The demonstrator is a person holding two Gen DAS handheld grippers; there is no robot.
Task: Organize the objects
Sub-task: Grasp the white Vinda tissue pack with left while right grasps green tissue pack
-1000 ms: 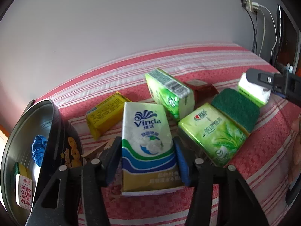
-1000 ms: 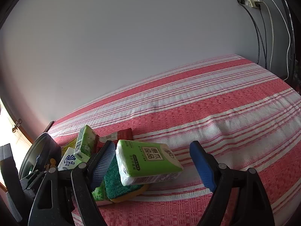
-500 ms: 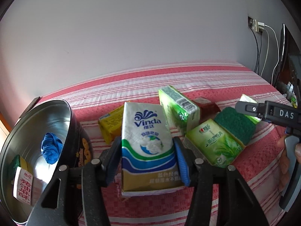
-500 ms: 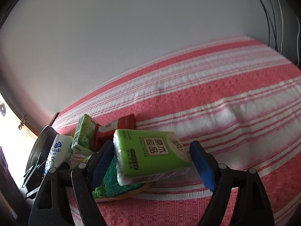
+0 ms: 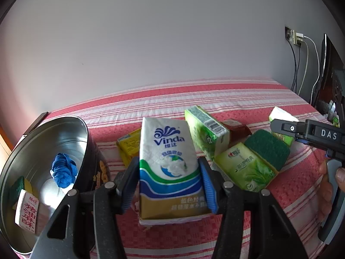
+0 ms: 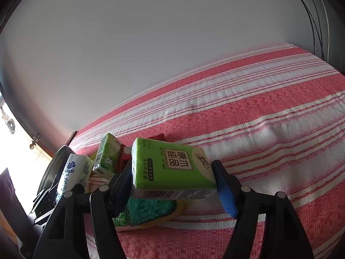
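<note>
My left gripper (image 5: 169,185) is shut on a white-and-blue Vinda tissue pack (image 5: 170,168) and holds it above the striped bedcover, just right of the round metal tin (image 5: 84,133). My right gripper (image 6: 174,183) is shut on a green tissue pack (image 6: 172,166) and holds it lifted over a green sponge (image 6: 151,210). The Vinda pack also shows in the right wrist view (image 6: 73,172). On the cover lie a tilted green pack (image 5: 207,133), a flat green pack (image 5: 245,168), a green sponge (image 5: 267,149) and a yellow pack (image 5: 129,146).
The tin holds a blue cloth (image 5: 63,170), a small sponge (image 5: 18,190) and a white snack packet (image 5: 25,213). A brown packet (image 5: 237,129) lies behind the green packs. A wall socket with cables (image 5: 298,38) and a dark screen (image 5: 327,82) are at the right.
My left gripper has lifted the Vinda pack and drawn back; the tin shows more fully. My right gripper has closed on the green pack and raised it off the sponge.
</note>
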